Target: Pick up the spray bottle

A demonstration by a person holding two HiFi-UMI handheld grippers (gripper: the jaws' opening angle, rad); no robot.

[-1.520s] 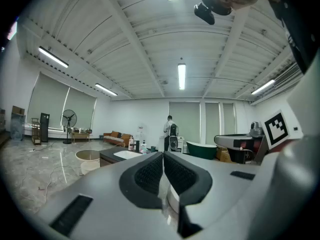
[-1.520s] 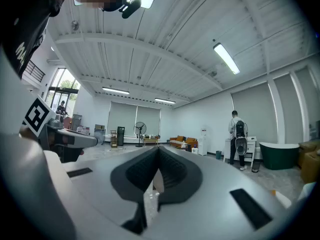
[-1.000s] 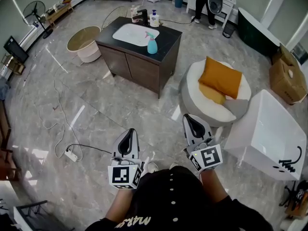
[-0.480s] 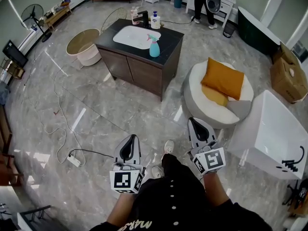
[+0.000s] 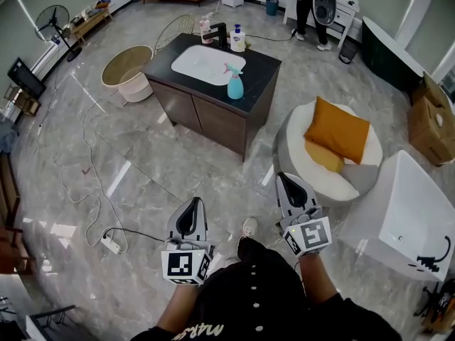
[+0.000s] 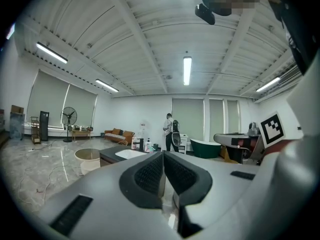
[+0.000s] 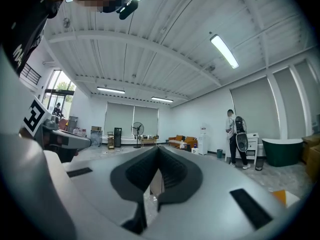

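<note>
The table (image 5: pixel 266 65) is looming nearer than before, spray bottle (image 5: pixel 234 85) standing beside its sink (image 5: pixel 201 63); left gripper (image 5: pixel 193 203) and right gripper (image 5: pixel 284 179) are staying closed, empty.

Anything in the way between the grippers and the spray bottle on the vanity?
Nothing visible. Only bare floor lies between the left gripper, the right gripper and the vanity. The spray bottle stands at the countertop's near edge with nothing in front of it. The round pouf sits right of that line.
</note>
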